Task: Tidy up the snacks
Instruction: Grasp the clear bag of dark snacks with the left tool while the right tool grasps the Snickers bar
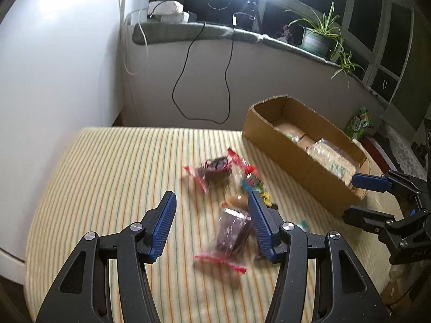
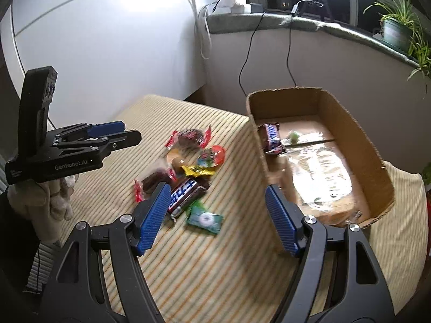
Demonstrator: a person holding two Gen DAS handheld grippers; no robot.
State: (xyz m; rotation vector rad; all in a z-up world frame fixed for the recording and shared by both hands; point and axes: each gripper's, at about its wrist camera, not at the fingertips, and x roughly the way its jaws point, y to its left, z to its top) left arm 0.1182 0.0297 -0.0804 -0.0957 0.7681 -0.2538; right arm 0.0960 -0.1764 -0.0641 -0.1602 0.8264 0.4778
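Note:
A pile of snacks lies on the striped cloth (image 1: 107, 175): a dark bag with red seals (image 1: 215, 172) and a clear red-sealed bag (image 1: 231, 231). My left gripper (image 1: 212, 199) hovers open above them with nothing between its fingers. In the right wrist view the pile shows a Snickers bar (image 2: 186, 192), a green mint packet (image 2: 206, 219) and a yellow packet (image 2: 198, 171). My right gripper (image 2: 215, 191) is open and empty over the pile's right side, next to the cardboard box (image 2: 285, 105). The box (image 1: 296, 161) holds another Snickers bar (image 2: 273, 137) and clear packets (image 2: 320, 172).
A gloved hand (image 2: 40, 202) holds the left gripper (image 2: 132, 131) at the left. Black cables (image 1: 186, 75) hang from a window sill with a potted plant (image 1: 315, 40). A green packet (image 1: 359, 123) stands behind the box. The cloth drops off at its far and left edges.

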